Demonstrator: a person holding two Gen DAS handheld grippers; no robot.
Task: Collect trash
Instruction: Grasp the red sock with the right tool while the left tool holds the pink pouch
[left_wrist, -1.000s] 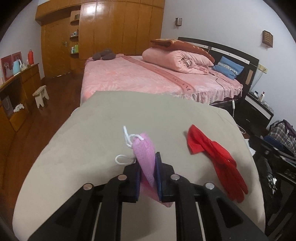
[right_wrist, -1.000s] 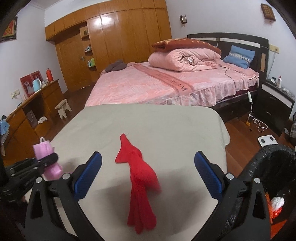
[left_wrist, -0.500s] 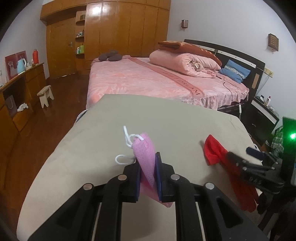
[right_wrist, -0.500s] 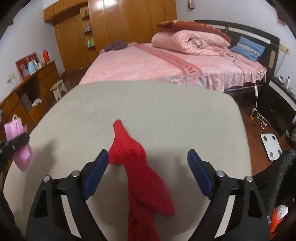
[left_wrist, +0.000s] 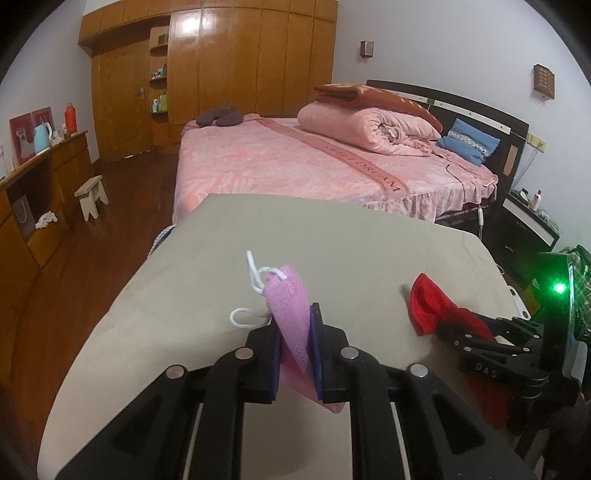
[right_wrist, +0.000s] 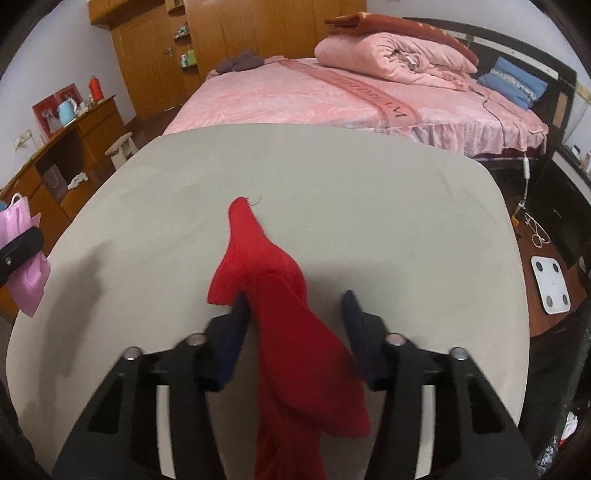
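My left gripper (left_wrist: 295, 317) is shut on a pink face mask (left_wrist: 291, 314) with white ear loops and holds it above the beige table (left_wrist: 332, 236). The mask also shows at the left edge of the right wrist view (right_wrist: 22, 258). A red cloth (right_wrist: 280, 310) lies on the table (right_wrist: 369, 206). My right gripper (right_wrist: 295, 302) is open, its two blue-padded fingers on either side of the red cloth, down at the table. In the left wrist view the red cloth (left_wrist: 428, 306) and the right gripper (left_wrist: 461, 325) are at the right.
A pink bed (left_wrist: 295, 162) stands beyond the table. A wooden sideboard (left_wrist: 33, 192) and a small stool (left_wrist: 92, 192) are at the left. A white scale (right_wrist: 552, 284) lies on the floor at the right, next to a black bin edge (right_wrist: 576, 369).
My right gripper has come down and forward over the red cloth, and its fingers have narrowed around it. My left gripper has kept hold of the pink mask and drifted slightly.
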